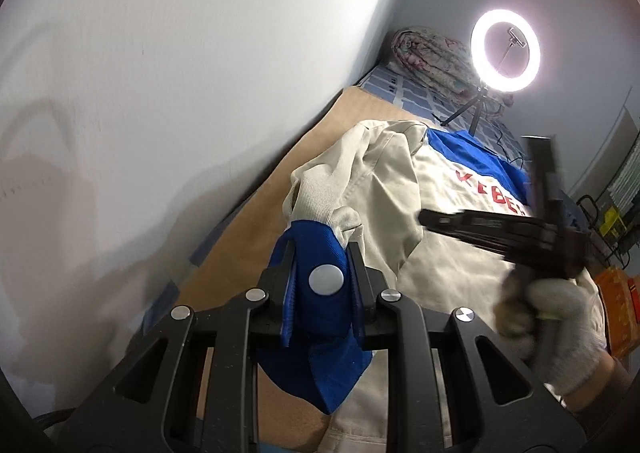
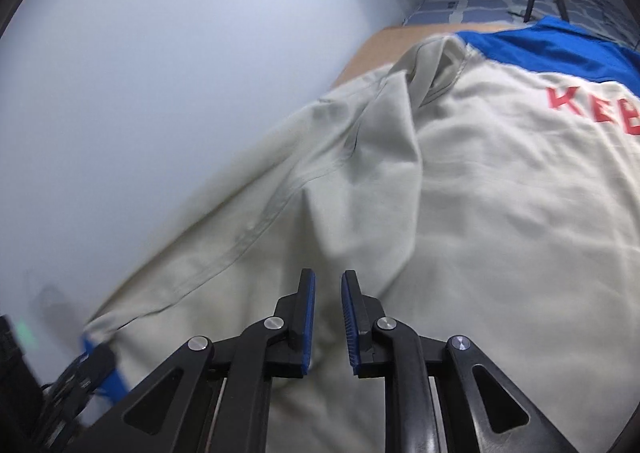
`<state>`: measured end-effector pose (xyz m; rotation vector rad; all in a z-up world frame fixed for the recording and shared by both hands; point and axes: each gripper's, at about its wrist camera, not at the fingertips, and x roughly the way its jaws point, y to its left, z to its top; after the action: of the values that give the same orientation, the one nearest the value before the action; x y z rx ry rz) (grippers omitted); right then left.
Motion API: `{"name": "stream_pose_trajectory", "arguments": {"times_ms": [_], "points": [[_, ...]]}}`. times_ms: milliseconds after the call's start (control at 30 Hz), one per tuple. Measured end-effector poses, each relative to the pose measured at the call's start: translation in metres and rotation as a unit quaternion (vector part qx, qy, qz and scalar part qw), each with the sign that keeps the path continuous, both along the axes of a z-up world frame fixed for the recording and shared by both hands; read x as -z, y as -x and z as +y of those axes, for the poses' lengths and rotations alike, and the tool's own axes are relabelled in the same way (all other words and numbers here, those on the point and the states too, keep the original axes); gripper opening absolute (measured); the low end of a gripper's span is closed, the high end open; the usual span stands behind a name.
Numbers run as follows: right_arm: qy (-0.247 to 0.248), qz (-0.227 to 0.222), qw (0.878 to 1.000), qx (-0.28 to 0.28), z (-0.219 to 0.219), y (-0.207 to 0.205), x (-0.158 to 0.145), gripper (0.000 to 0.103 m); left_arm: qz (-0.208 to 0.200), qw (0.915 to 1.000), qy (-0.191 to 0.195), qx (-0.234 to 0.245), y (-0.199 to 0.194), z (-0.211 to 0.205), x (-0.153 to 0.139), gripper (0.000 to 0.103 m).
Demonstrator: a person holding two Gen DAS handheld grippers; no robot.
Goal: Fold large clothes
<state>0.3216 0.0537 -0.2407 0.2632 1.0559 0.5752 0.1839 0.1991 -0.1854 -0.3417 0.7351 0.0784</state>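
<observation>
Beige work jacket [image 1: 452,213] with a blue yoke and red lettering, spread back-up on a brown sheet [image 1: 280,181] over a bed beside the white wall [image 1: 180,73]; its long axis runs from the near hem away toward the blue yoke, which points at the ring light [image 1: 505,46] and the rolled quilt [image 1: 432,53] at the far end. One sleeve is folded in across the back, its blue cuff [image 1: 316,277], with a metal snap, lifted nearest the camera. Left hand-held gripper [image 1: 320,285]: jaws narrow, pads pressed on either side of the blue cuff. Right hand-held gripper [image 2: 328,317], carried in a gloved hand [image 1: 560,325]: jaws parted by a slim gap with nothing between the pads, poised over the beige cloth near the sleeve seam, contact with the cloth not discernible
</observation>
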Motion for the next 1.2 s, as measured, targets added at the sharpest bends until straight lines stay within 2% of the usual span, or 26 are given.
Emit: {"name": "stream_pose_trajectory", "arguments": {"times_ms": [200, 267, 333, 433, 533, 633, 900, 1000, 1067, 1133, 1200], "points": [[0.040, 0.039, 0.998, -0.006, 0.027, -0.027, 0.044, 0.014, -0.012, 0.9998, 0.008, 0.009, 0.008, 0.002, -0.005, 0.020], [0.045, 0.037, 0.998, -0.015, 0.028, -0.030, 0.042, 0.017, -0.016, 0.9997, 0.008, 0.017, 0.013, 0.000, -0.006, 0.020], [0.041, 0.040, 0.998, -0.015, 0.022, -0.034, 0.031, 0.037, -0.022, 0.9994, 0.003, 0.025, 0.016, -0.005, -0.008, 0.020], [0.009, 0.029, 1.000, -0.003, 0.008, -0.046, 0.002, 0.049, -0.030, 0.9985, -0.018, 0.043, 0.021, -0.017, -0.012, 0.020], [-0.029, 0.037, 0.999, 0.005, 0.002, -0.072, -0.022, 0.049, -0.035, 0.9973, -0.030, 0.057, 0.024, -0.027, -0.012, 0.020], [-0.031, 0.056, 0.998, 0.007, 0.012, -0.102, -0.031, 0.049, -0.036, 0.9961, -0.042, 0.069, 0.026, -0.033, -0.010, 0.020], [0.002, 0.079, 0.996, 0.036, 0.048, -0.176, -0.020, 0.049, -0.026, 0.9941, -0.048, 0.094, 0.022, -0.046, -0.003, 0.020], [0.034, 0.077, 0.995, 0.045, 0.055, -0.193, -0.011, 0.049, -0.025, 0.9932, -0.048, 0.103, 0.021, -0.048, -0.003, 0.020], [0.055, 0.075, 0.995, 0.046, 0.061, -0.197, -0.008, 0.041, -0.027, 0.9926, -0.052, 0.106, 0.023, -0.052, -0.004, 0.020], [0.056, 0.081, 0.994, 0.042, 0.062, -0.206, -0.004, 0.021, -0.026, 0.9920, -0.057, 0.110, 0.021, -0.052, -0.004, 0.020], [0.050, 0.084, 0.995, 0.036, 0.060, -0.215, -0.002, 0.010, -0.026, 0.9916, -0.054, 0.115, 0.021, -0.056, -0.005, 0.020]]}}
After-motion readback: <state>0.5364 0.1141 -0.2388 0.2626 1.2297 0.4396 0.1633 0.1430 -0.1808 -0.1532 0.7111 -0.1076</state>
